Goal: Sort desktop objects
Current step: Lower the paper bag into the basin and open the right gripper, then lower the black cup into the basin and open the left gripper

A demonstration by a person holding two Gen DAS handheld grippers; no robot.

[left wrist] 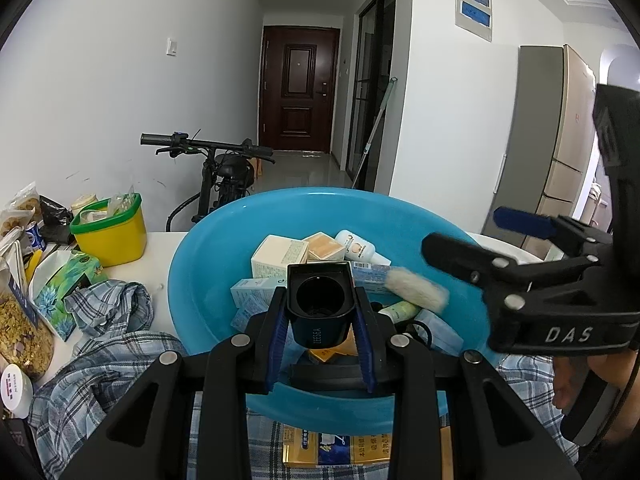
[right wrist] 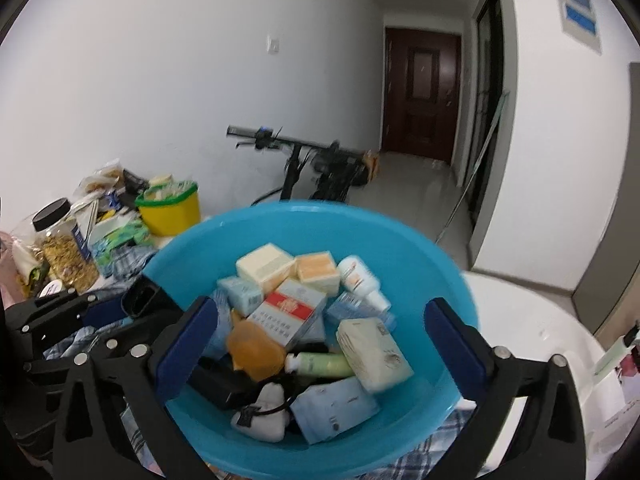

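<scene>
We count one blue basin [right wrist: 404, 236] on the bench [left wrist: 156, 256], with two cream boxes [right wrist: 266, 266] inside. The left hand-held gripper [left wrist: 320, 322] is clamped on one black cup [left wrist: 320, 304] over the basin's near rim, and the right hand-held gripper [right wrist: 320, 348] stands wide apart, holding nothing. Only the right wrist view shows the red and white box [right wrist: 286, 310]; the items under it are hard to make out

A white table [left wrist: 156, 264] carries everything. A blue basin [left wrist: 208, 248] sits at the middle, partly on a plaid shirt [left wrist: 108, 320] spread from six to nine o'clock. At ten o'clock stand a yellow tub [left wrist: 114, 236], a tissue pack [left wrist: 66, 284], snack bags [left wrist: 20, 208] and a jar [right wrist: 66, 248] of dried bits.
</scene>
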